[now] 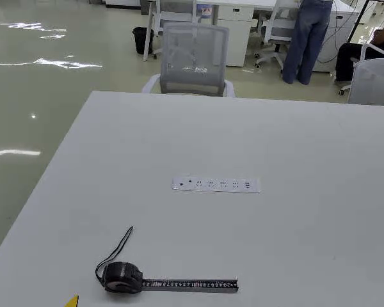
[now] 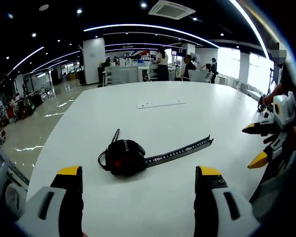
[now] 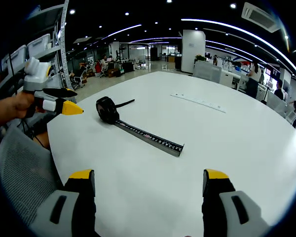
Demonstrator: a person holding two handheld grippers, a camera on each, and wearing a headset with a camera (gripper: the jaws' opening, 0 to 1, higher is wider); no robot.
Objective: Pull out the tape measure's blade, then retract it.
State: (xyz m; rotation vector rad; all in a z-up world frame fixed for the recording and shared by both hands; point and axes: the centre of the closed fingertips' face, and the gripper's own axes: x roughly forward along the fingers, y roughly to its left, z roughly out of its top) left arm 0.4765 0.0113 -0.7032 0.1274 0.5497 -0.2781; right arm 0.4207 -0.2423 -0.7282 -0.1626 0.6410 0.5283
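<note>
My left claw [image 2: 138, 173] hangs with its jaws wide apart and nothing between them, aimed at the tape measure [image 1: 122, 277]. The tape measure lies on the white worktop [image 1: 294, 243], close to the near edge and toward the left. Its black case [image 2: 124, 157] sits apart from both claws, with a thin cord [image 1: 115, 246] looping off to the far left. From the case the blade [image 1: 189, 285] runs flat along the worktop to the right, so I judge the pulling-out half done and the retracting not yet done. My right claw [image 3: 148, 174] is likewise spread open and empty, facing the blade's free end [image 3: 177, 149].

I expect the case to be hard, compact and fairly dense, best pinched across its two broad faces. The blade looks like thin, springy steel, slick and sharp-edged. I'd take it at the free end and feed it back slowly so it doesn't whip.
</note>
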